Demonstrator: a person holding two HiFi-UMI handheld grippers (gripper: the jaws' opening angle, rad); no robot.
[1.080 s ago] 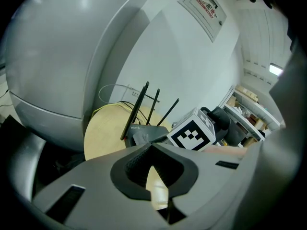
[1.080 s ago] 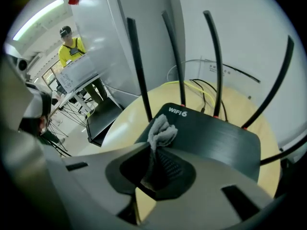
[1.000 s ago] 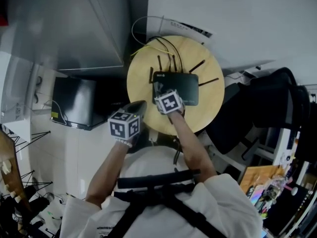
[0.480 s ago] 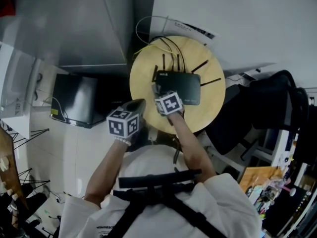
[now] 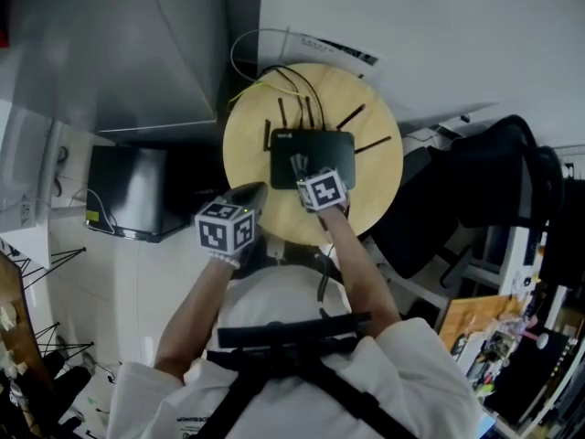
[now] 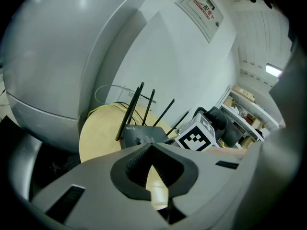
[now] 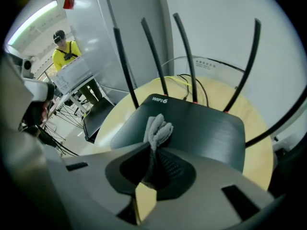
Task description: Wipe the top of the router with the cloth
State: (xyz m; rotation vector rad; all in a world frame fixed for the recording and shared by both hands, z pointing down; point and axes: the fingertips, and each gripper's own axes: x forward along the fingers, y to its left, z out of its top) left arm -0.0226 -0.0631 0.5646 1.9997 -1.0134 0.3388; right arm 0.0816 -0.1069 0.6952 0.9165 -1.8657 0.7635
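Note:
A black router (image 5: pixel 313 158) (image 7: pixel 192 128) (image 6: pixel 140 134) with several upright antennas lies on a round wooden table (image 5: pixel 379 154). My right gripper (image 5: pixel 302 167) (image 7: pixel 152 152) is shut on a folded grey cloth (image 7: pixel 157 130), which rests on the router's top near its front left part. Off the table's near left edge, my left gripper (image 5: pixel 256 195) (image 6: pixel 152 159) is held shut with nothing between its jaws, pointing toward the router.
Black and yellow cables (image 5: pixel 291 79) run off the back of the table. A black box (image 5: pixel 128 190) stands on the floor at left, a dark chair (image 5: pixel 494 190) at right. A white wall and a grey cabinet (image 5: pixel 119 44) lie behind. A person in yellow (image 7: pixel 64 49) stands far off.
My right gripper has slid the cloth a little to the right across the router's top. The left gripper has stayed where it was.

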